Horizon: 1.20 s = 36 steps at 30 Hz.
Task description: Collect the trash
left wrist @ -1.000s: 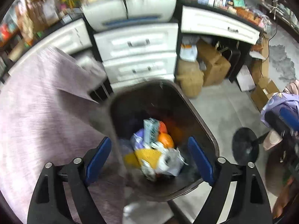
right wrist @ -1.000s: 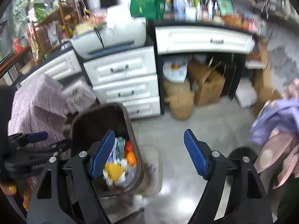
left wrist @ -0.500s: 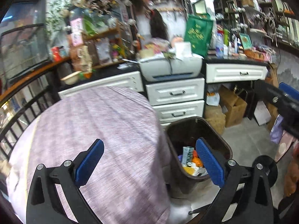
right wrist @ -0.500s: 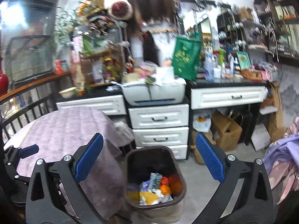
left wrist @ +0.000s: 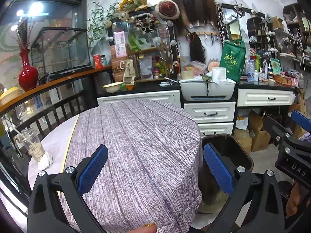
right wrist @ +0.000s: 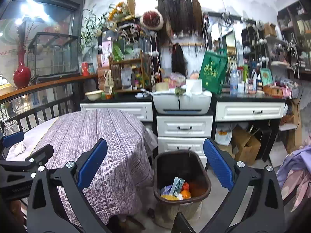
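Note:
A brown trash bin [right wrist: 205, 186] stands on the floor right of the round table; it holds wrappers and orange trash [right wrist: 176, 191]. In the left wrist view only its far rim [left wrist: 233, 143] shows past the cloth. A clear plastic cup with a straw [left wrist: 32, 145] and a crumpled white tissue [left wrist: 45, 161] sit at the table's left edge. My left gripper [left wrist: 154, 169] is open and empty over the purple tablecloth [left wrist: 136, 145]. My right gripper [right wrist: 155, 164] is open and empty above the bin and the table's edge.
White drawers [right wrist: 184, 128] and a printer [right wrist: 181, 102] stand behind the bin. Cardboard boxes [right wrist: 245, 147] sit under the counter at the right. A dark railing [left wrist: 48, 114] runs along the left. Purple fabric [right wrist: 293, 165] hangs at the far right.
Both grippers have risen and pulled back from the bin. The left one has swung left over the table, bringing the cup and tissue into view. Both stay open.

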Each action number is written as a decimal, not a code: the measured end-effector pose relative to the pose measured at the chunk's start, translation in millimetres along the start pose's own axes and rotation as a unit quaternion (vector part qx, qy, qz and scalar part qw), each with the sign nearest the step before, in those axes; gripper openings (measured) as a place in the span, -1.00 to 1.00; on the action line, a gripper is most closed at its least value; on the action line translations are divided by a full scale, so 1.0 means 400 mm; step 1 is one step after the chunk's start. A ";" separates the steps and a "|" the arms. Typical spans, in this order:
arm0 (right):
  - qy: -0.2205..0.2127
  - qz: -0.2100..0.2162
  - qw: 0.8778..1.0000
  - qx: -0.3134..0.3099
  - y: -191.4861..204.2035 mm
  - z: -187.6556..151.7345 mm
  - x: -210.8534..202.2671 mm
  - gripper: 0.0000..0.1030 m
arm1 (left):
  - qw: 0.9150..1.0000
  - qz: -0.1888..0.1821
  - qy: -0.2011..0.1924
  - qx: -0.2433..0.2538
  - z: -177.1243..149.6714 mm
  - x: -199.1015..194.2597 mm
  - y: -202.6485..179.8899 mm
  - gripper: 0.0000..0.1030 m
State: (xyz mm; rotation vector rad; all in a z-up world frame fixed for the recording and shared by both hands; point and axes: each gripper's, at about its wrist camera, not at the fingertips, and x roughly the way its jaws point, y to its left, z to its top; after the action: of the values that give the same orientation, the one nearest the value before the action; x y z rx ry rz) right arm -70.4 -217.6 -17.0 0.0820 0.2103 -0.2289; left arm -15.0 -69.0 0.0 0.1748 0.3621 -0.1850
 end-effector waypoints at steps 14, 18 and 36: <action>-0.028 -0.004 0.999 -0.013 0.006 0.001 -0.041 0.89 | 1.000 -0.001 -0.021 -0.015 -0.007 -0.030 0.015 0.89; -0.030 -0.007 1.000 -0.005 -0.005 0.004 -0.038 0.89 | 1.000 0.002 -0.021 -0.021 -0.007 -0.032 0.020 0.90; -0.024 -0.010 1.000 -0.004 -0.012 -0.002 -0.031 0.89 | 0.999 0.007 -0.007 -0.036 -0.007 -0.024 0.044 0.90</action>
State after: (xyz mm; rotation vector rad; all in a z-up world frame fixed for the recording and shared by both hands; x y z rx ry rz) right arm -83.4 -219.6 -15.4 0.0669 0.1651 -0.2502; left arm -21.0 -50.1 3.3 0.1051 0.3528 -0.1593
